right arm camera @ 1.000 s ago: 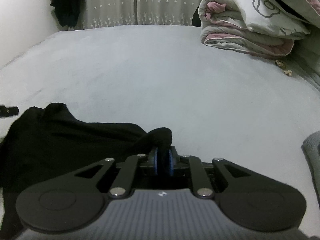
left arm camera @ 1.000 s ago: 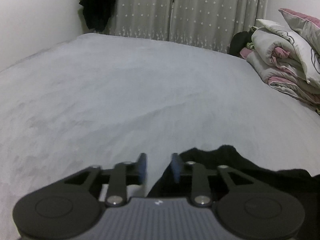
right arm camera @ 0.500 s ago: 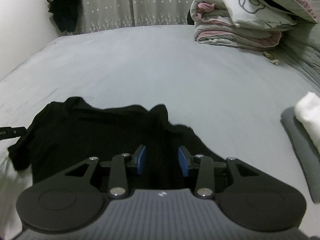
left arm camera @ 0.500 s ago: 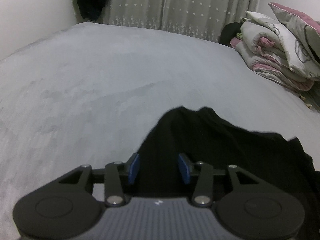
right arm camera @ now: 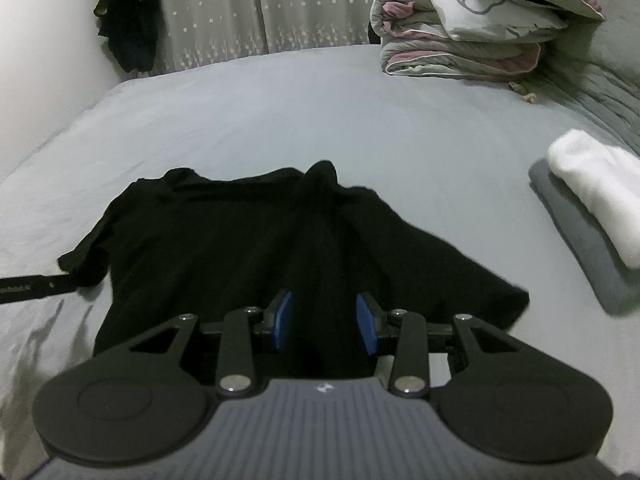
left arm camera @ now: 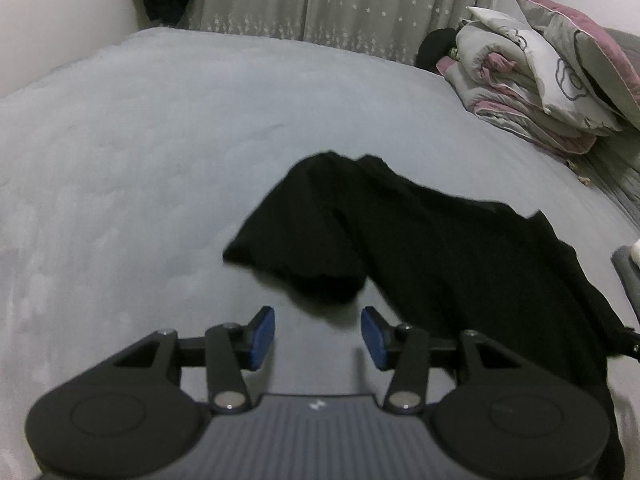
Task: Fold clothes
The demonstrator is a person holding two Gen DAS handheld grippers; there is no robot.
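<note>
Left wrist view: the left gripper [left arm camera: 318,334] hangs over bare bed [left arm camera: 160,152] sheet, its jaws released and opening wider, nothing between the blue pads. The black T-shirt [left arm camera: 420,248] lies just ahead and to the right, toward the near edge of the bed, one sleeve flopped loosely toward the gripper. The sleeve looks crumpled rather than flat, so the step in hand is, I judge, smoothing and squaring the shirt before any fold. Take the sleeve at its hem, not mid-cloth, and draw it outward until it lies flat.

Right wrist view: the right gripper [right arm camera: 325,322] sits over the shirt's lower body, jaws parted, pads clear of the cloth on both sides; nothing is grasped. The T-shirt [right arm camera: 224,240] is spread roughly collar-away, with a raised ridge running down its middle from the neck. That ridge should be flattened first, or it will be locked into the fold. A folded grey garment [right arm camera: 576,240] with a white roll [right arm camera: 596,192] on it lies near the bed's right edge; keep the shirt clear of it. The rolled duvet [right arm camera: 460,36] is well apart at the far right corner.
</note>
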